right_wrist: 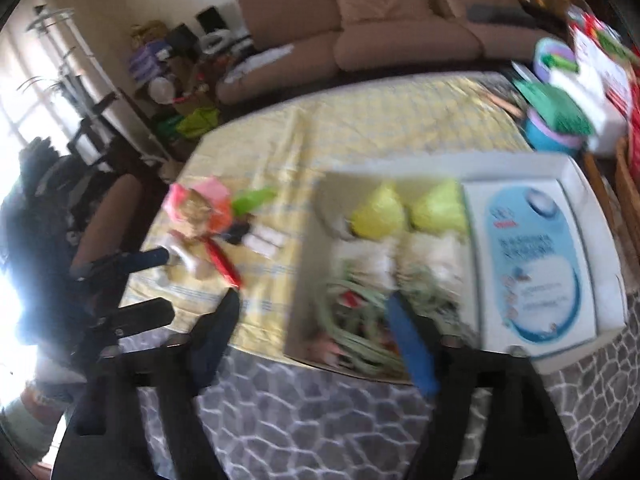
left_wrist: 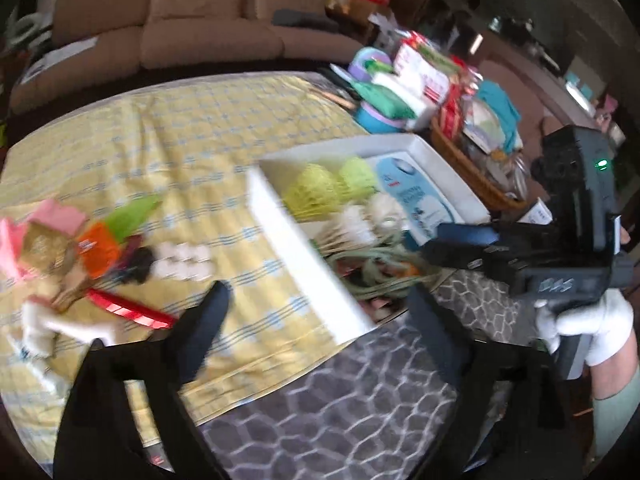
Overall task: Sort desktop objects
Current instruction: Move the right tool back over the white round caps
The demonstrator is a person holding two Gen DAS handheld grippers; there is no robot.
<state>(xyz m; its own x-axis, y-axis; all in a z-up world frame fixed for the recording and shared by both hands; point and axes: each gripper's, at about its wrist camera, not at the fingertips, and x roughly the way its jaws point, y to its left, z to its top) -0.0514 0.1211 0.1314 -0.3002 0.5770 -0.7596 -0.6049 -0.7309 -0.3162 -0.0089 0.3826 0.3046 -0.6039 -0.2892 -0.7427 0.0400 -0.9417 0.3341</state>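
A white box [left_wrist: 308, 264] [right_wrist: 576, 184] on the yellow cloth holds yellow-green mesh balls [left_wrist: 320, 188] [right_wrist: 380, 212], white fluffy items, green cord [left_wrist: 380, 276] [right_wrist: 360, 328] and a blue-and-white packet [left_wrist: 416, 196] [right_wrist: 532, 264]. A pile of loose things lies left of it: pink paper [left_wrist: 60, 216] [right_wrist: 208, 196], an orange and green piece [left_wrist: 108, 232], white blocks [left_wrist: 184, 260] and a red strip [left_wrist: 132, 310] [right_wrist: 224, 264]. My left gripper [left_wrist: 316, 300] [right_wrist: 148, 280] is open and empty above the cloth. My right gripper [right_wrist: 312, 312] [left_wrist: 432, 240] is open and empty at the box's near end.
The table has a grey stone-pattern top [left_wrist: 340, 400] under the yellow cloth [left_wrist: 200, 128]. Behind the box stand a blue and purple bowl stack [left_wrist: 376, 116], packets and a wicker basket [left_wrist: 472, 168]. A brown sofa [left_wrist: 180, 20] is beyond the table.
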